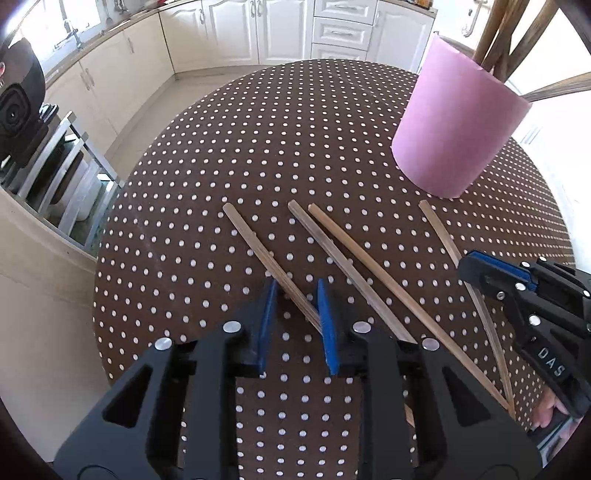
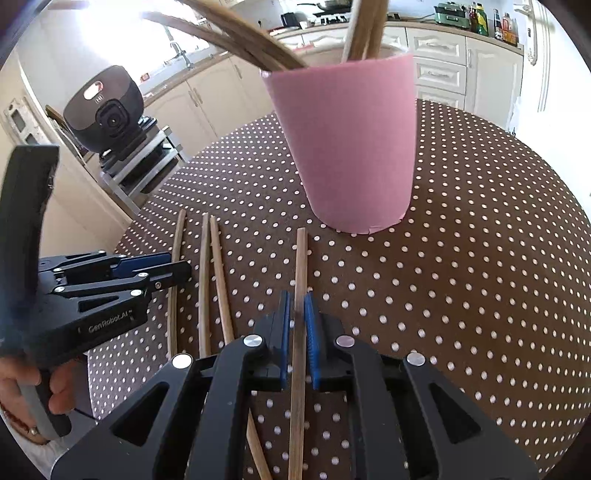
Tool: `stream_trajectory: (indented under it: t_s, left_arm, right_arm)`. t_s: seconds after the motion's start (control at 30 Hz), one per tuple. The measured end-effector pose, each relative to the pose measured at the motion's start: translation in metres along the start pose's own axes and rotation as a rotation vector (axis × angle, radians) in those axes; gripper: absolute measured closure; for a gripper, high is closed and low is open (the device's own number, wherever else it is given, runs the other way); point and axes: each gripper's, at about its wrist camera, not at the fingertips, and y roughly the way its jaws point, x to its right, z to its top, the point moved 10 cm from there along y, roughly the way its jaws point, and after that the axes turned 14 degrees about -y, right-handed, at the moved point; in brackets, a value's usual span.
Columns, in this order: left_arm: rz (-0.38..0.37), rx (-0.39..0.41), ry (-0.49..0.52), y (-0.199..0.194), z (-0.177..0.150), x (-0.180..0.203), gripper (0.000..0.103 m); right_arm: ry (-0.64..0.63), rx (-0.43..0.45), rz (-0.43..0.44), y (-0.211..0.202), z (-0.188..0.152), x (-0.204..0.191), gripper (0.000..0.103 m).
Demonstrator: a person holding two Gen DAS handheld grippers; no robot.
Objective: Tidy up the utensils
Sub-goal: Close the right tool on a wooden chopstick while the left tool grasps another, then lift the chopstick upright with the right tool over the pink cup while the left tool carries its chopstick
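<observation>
Four wooden chopsticks lie on the dotted brown tablecloth (image 1: 295,129) in front of a pink cup (image 1: 458,125) (image 2: 351,147) that holds several more sticks (image 2: 258,48). My left gripper (image 1: 295,299) (image 2: 181,267) straddles the leftmost chopstick (image 1: 258,243). That stick touches the right blue pad, and a gap remains at the left pad. My right gripper (image 2: 297,306) (image 1: 474,275) is closed narrowly around the rightmost chopstick (image 2: 301,266) (image 1: 439,229), which lies flat on the cloth. Two chopsticks (image 1: 332,251) (image 1: 369,266) rest between the grippers.
A black camera unit (image 2: 110,107) stands on a metal rack (image 1: 66,173) past the table's left edge. White kitchen cabinets (image 1: 280,29) run along the far wall. A person's hand (image 2: 22,384) grips the left tool's handle. Bare cloth lies right of the cup.
</observation>
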Motion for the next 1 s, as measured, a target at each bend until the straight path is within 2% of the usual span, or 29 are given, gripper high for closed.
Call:
stream_trajectory:
  t_s: [0.2, 0.5, 0.63, 0.7, 1.0]
  left_arm:
    - [0.000, 0.020, -0.009, 0.001, 0.006, 0.005, 0.082]
    - [-0.065, 0.022, 0.020, -0.002, 0.003, 0.002, 0.094]
    - [-0.080, 0.021, 0.017, -0.002, 0.000, -0.003, 0.095]
    - [-0.089, 0.019, 0.015, -0.003, -0.001, -0.002, 0.095]
    - [-0.157, 0.030, 0.004, -0.025, -0.011, 0.001, 0.096]
  right_arm:
    - [-0.035, -0.035, -0.037, 0.012, 0.011, -0.007, 0.094]
    - [-0.073, -0.069, -0.070, 0.021, 0.017, -0.013, 0.093]
    - [-0.098, -0.081, -0.085, 0.026, 0.019, -0.018, 0.093]
    - [-0.108, -0.084, -0.093, 0.029, 0.022, -0.021, 0.097]
    - [-0.024, 0.002, -0.030, 0.007, 0.021, -0.014, 0.098]
